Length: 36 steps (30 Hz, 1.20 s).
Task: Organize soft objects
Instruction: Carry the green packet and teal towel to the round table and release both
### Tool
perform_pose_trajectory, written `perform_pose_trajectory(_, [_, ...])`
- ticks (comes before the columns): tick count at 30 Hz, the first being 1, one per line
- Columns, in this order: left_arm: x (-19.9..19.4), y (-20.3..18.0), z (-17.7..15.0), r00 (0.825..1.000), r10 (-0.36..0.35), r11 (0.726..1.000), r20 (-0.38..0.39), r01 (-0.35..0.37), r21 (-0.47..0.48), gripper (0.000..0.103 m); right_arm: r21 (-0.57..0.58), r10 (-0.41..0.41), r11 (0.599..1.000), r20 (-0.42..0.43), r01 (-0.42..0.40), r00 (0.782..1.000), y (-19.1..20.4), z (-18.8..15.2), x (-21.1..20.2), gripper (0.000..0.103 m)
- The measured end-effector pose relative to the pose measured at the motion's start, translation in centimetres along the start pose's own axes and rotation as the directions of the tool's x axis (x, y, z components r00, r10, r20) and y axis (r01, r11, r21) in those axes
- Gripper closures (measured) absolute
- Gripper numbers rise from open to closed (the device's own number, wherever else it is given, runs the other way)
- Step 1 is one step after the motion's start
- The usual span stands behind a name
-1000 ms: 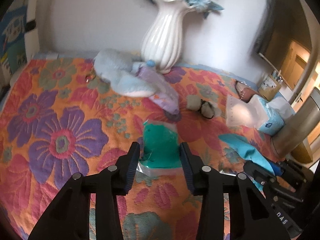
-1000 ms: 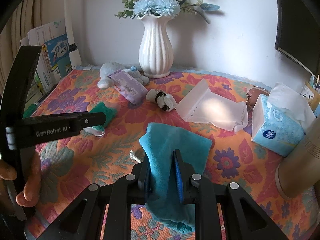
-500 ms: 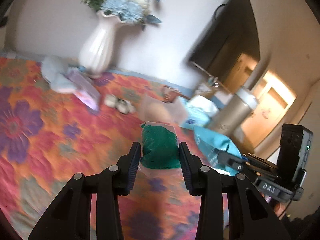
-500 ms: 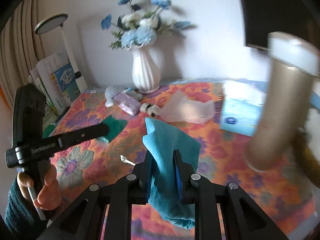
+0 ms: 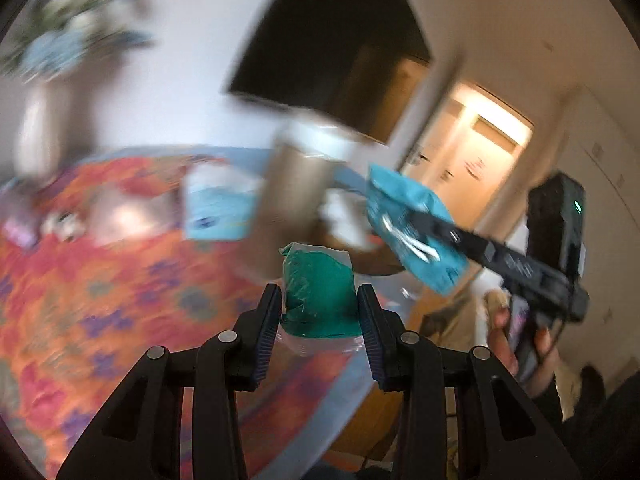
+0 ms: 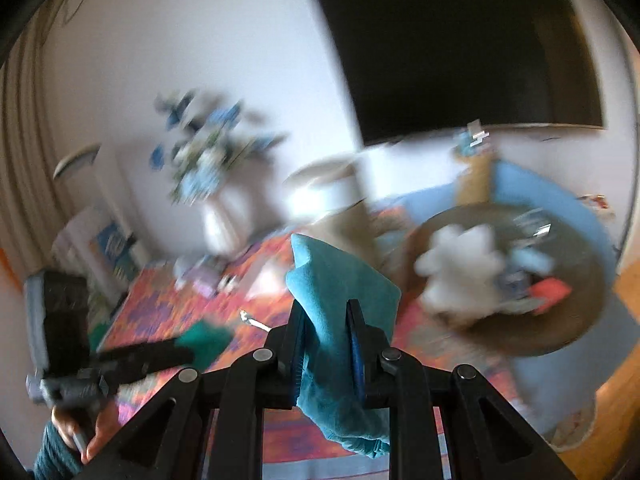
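Observation:
My left gripper (image 5: 318,316) is shut on a green cloth sealed in a clear plastic bag (image 5: 318,286), held in the air above the flowered tablecloth (image 5: 100,280). My right gripper (image 6: 326,334) is shut on a teal blue towel (image 6: 336,280) that hangs down past its fingers. In the left wrist view the teal blue towel (image 5: 412,224) and the right gripper's body show at the right, with a hand under it. In the right wrist view the left gripper (image 6: 188,354) shows low on the left with the green cloth (image 6: 206,340). A round brown basket (image 6: 520,332) with a white plush toy (image 6: 460,276) lies to the right.
Both views are blurred. On the table stand a white vase with blue flowers (image 6: 218,220), a blue tissue box (image 5: 220,208) and a tall beige canister (image 6: 344,208). A dark screen (image 6: 460,48) hangs on the wall. A lit doorway (image 5: 472,160) is at the right.
Both grippers rose off the table and swung right, carrying the green bagged cloth and the teal towel. The basket came into the right wrist view; the vase slid left.

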State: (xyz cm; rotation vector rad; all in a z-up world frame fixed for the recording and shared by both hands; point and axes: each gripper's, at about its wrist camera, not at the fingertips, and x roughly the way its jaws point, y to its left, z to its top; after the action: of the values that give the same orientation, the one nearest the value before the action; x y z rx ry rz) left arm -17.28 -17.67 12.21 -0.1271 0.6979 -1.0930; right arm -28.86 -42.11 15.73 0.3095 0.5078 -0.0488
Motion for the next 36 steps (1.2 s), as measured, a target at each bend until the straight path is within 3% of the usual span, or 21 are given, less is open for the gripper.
perform_pose_trajectory(3, [3.1,-3.9,2.0,1.000,-0.018,0.998,-0.004,0.018,0.057,0.067,0.053,-0.064,0.997,0.068,0.061,0.996,-3.6,2.1,-1.8,0.084])
perform_pose_trajectory(8, [9.9,-9.3,5.6,0.998,0.061,0.985,0.008,-0.062,0.164,0.067,0.159,-0.187,0.973,0.104,0.170,0.977,-10.0,6.2,-1.2,0.084])
perform_pose_trajectory(10, [12.4,-10.8,6.4,0.994,0.105,0.973,0.019,-0.106,0.204,0.067,0.198,-0.246,0.953,0.065,0.229,0.967,-12.7,7.5,0.2,0.084])
perform_pose_trajectory(13, [16.1,-12.0,7.0,0.989,0.147,0.956,0.015,-0.146,0.253,0.067,0.246,-0.263,0.936,0.010,0.253,0.965,-15.6,8.6,2.2,0.084])
perform_pose_trajectory(16, [19.5,-11.9,7.2,0.982,0.189,0.943,0.017,-0.187,0.274,0.065,0.281,-0.241,0.927,-0.063,0.249,0.968,-18.5,9.3,4.8,0.084])
perform_pose_trajectory(19, [21.2,-11.8,6.8,0.982,0.187,0.946,0.009,-0.183,0.268,0.056,0.292,-0.215,0.923,-0.147,0.250,0.965,-20.2,9.2,6.9,0.081])
perform_pose_trajectory(21, [21.6,-11.6,6.6,0.983,0.182,0.952,-0.006,-0.174,0.250,0.041,0.309,-0.188,0.918,-0.206,0.246,0.960,-21.2,8.7,7.7,0.080])
perform_pose_trajectory(24, [21.0,-12.0,6.4,0.987,0.159,0.955,0.035,-0.163,0.247,0.017,0.349,-0.139,0.913,-0.216,0.210,0.966,-22.2,7.6,7.1,0.074])
perform_pose_trajectory(25, [20.5,-12.2,6.3,0.987,0.152,0.955,0.052,-0.160,0.250,0.016,0.359,-0.128,0.912,-0.209,0.198,0.969,-22.3,7.3,6.7,0.070])
perform_pose_trajectory(27, [20.5,-12.1,6.3,0.986,0.160,0.951,0.047,-0.166,0.260,0.016,0.380,-0.115,0.909,-0.168,0.172,0.979,-22.6,7.0,5.6,0.042])
perform_pose_trajectory(33, [17.6,-13.5,4.7,0.989,0.144,0.933,0.041,-0.150,0.328,0.016,0.383,-0.116,0.911,-0.120,0.154,0.986,-21.6,7.5,3.3,0.041])
perform_pose_trajectory(36, [14.2,-13.9,3.3,0.991,0.120,0.923,0.054,-0.131,0.362,0.016,0.353,-0.047,0.933,-0.059,0.065,0.997,-19.3,7.3,1.3,0.041])
